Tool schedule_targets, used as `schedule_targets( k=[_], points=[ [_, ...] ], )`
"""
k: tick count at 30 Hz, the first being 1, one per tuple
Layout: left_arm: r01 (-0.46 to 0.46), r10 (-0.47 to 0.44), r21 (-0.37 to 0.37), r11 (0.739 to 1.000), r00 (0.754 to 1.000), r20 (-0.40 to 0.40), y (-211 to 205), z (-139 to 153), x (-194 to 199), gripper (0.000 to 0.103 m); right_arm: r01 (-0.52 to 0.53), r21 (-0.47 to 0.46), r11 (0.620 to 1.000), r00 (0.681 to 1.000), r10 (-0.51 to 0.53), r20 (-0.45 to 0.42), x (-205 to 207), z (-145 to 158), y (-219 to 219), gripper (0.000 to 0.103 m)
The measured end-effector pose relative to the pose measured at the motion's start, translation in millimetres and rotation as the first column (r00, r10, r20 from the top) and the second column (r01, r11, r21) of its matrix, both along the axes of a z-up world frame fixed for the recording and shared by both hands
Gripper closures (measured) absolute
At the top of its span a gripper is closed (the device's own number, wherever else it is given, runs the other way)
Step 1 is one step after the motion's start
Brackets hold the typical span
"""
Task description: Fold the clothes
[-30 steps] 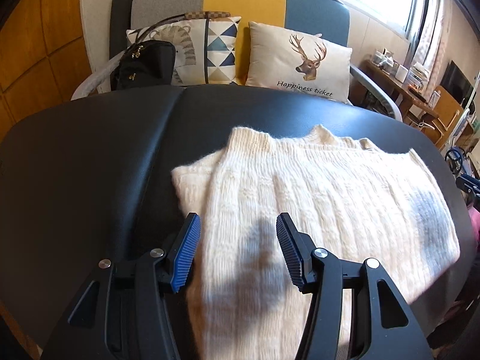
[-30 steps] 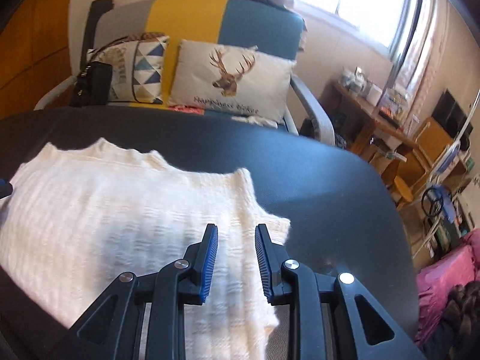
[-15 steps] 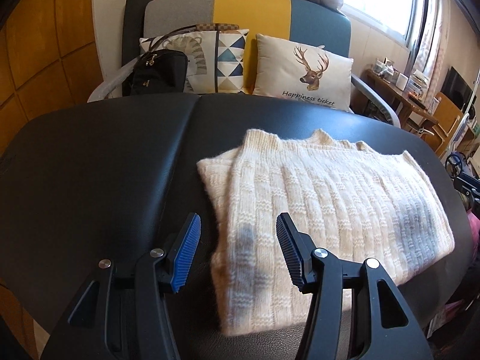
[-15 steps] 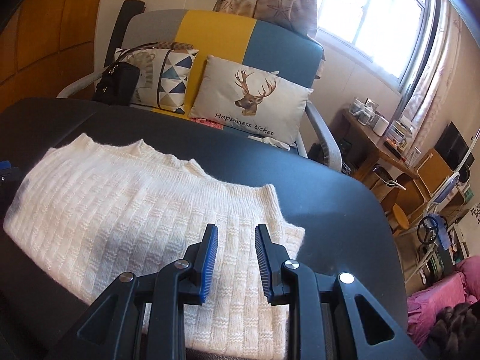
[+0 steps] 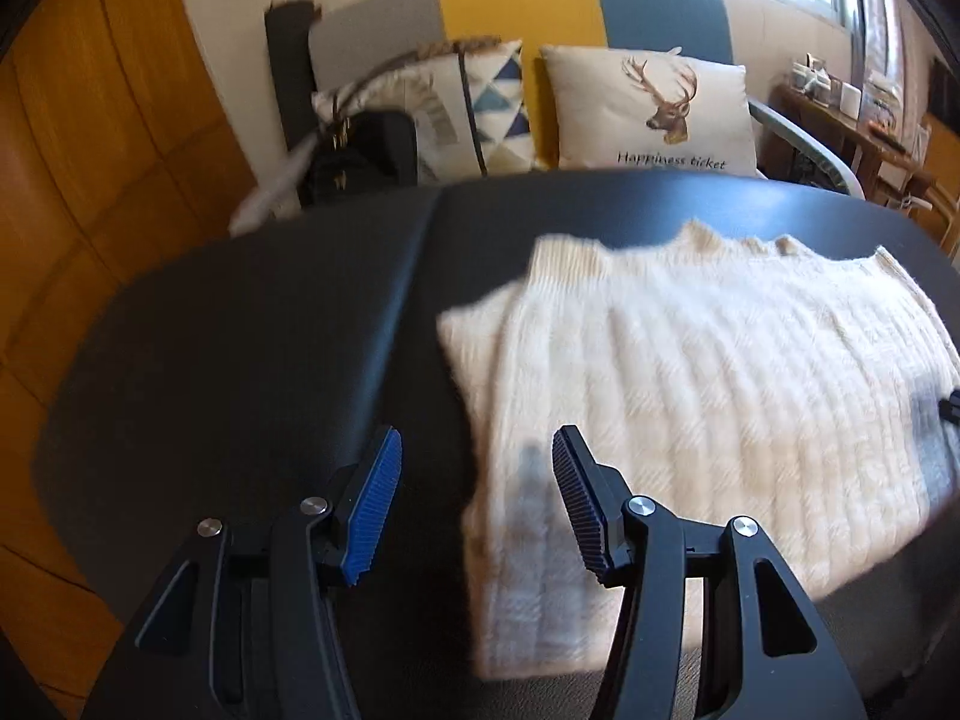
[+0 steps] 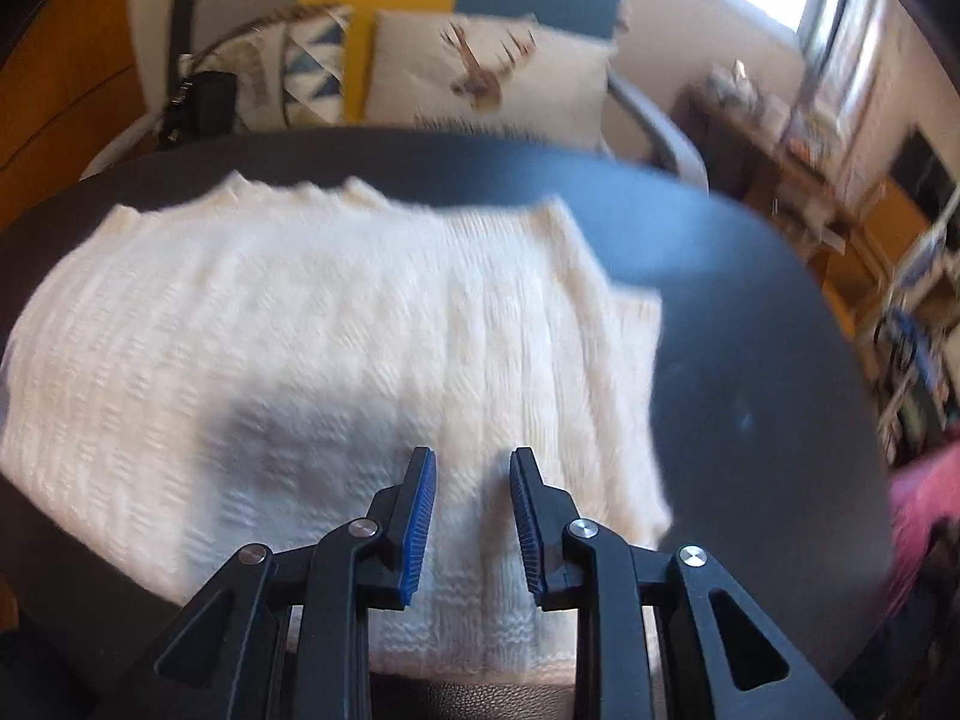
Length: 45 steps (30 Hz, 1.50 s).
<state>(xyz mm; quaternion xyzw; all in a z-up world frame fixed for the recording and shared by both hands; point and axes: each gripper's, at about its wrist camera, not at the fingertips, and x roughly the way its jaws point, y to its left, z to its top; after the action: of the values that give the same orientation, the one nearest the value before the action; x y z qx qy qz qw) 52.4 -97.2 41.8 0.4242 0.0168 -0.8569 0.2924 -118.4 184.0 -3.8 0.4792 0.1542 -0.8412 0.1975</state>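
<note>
Plainly, the cream sweater [image 5: 708, 396] lies folded flat on the black bench [image 5: 252, 336]. From the left wrist view, the left tongs [image 5: 474, 510] stand wide apart and empty over the sweater's left edge, one pad over bare bench, and a black handbag [image 5: 366, 156] shows clearly beside the deer pillow [image 5: 654, 108]. Only the right wrist view shows the right tongs [image 6: 473, 519], narrowly apart above the sweater's near right part, gripping nothing, plus a cluttered side table [image 6: 774, 120].
</note>
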Motion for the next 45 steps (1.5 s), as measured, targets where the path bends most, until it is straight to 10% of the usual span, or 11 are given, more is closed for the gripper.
schedule_targets(
  k=[14, 31, 45],
  points=[
    [0.111, -0.111, 0.019, 0.994, 0.994, 0.004, 29, 10, -21, 0.047, 0.006, -0.049, 0.999, 0.999, -0.007, -0.032, 7, 22, 4, 0.078],
    [0.011, -0.020, 0.091, 0.996, 0.996, 0.091, -3, -41, -9, 0.047, 0.016, -0.034, 0.999, 1.000, -0.016, 0.010, 4, 0, 2, 0.077],
    [0.047, -0.044, 0.035, 0.998, 0.996, -0.081, 9, 24, 17, 0.047, 0.004, 0.014, 1.000, 1.000, -0.004, -0.006, 6, 0, -3, 0.076]
  ],
)
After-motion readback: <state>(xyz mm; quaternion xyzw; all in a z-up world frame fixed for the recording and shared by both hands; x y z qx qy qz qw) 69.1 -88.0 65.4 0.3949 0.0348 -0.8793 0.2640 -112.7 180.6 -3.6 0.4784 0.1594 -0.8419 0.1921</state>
